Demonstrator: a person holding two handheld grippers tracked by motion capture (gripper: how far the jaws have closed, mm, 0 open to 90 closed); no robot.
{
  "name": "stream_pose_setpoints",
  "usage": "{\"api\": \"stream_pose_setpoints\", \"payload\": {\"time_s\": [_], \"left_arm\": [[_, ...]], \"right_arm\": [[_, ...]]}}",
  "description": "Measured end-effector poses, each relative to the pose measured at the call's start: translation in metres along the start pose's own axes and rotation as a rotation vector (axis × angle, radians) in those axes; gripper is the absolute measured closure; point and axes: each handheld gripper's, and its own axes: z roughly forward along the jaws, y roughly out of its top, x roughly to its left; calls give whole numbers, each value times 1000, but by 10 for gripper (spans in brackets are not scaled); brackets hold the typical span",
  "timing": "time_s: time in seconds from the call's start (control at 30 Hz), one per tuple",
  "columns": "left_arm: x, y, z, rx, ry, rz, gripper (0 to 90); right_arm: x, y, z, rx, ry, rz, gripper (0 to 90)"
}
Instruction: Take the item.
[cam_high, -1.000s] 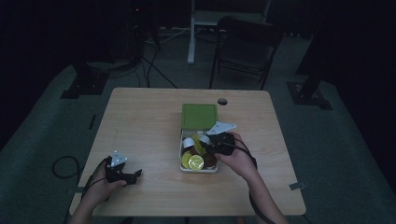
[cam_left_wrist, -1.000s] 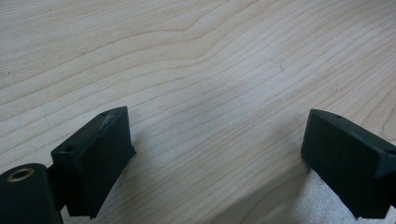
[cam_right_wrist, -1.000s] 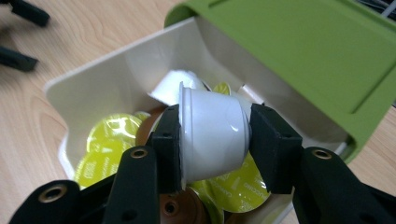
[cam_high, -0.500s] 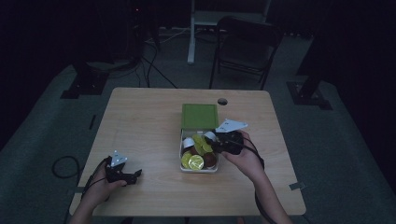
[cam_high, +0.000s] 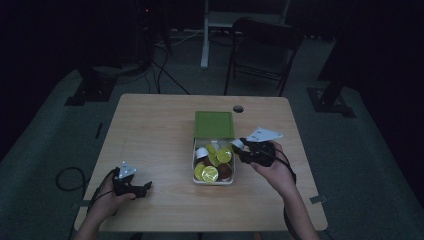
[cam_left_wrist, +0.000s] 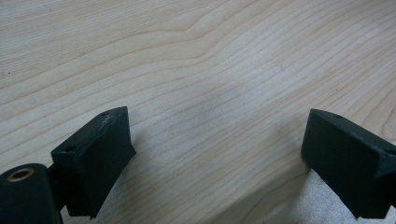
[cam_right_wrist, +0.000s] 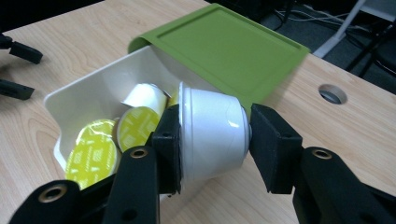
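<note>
While my right claw (cam_right_wrist: 212, 140) is clamped on the white capsule (cam_right_wrist: 212, 135), one pad on its lidded face and the other on its narrow base, the capsule lies on its side just above the near right edge of the white box (cam_right_wrist: 88, 95). Inside that box lie the remaining yellow-lidded capsules (cam_right_wrist: 91, 154); the green lid (cam_right_wrist: 224, 46) stands open at the box's far end. To do this lift well, I judge I should carry the capsule straight up and clear of the box rim before moving sideways, keeping the squeeze steady, since the smooth tapered wall could slip out of the pads. I should also steer clear of the green lid. My left claw (cam_high: 134, 186), jaws apart and holding nothing, rests on the table (cam_high: 150, 130) well to the left of the box.
</note>
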Motion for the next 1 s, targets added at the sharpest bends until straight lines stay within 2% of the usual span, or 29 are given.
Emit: {"api": "stream_pose_setpoints", "payload": {"time_s": [0.5, 1.0], "left_arm": [[0, 0, 0, 1, 0, -1, 89], [0, 0, 0, 3, 0, 0, 89]], "right_arm": [[-32, -28, -28, -21, -85, 74, 568], [-55, -66, -47, -8, -171, 146, 568]]}}
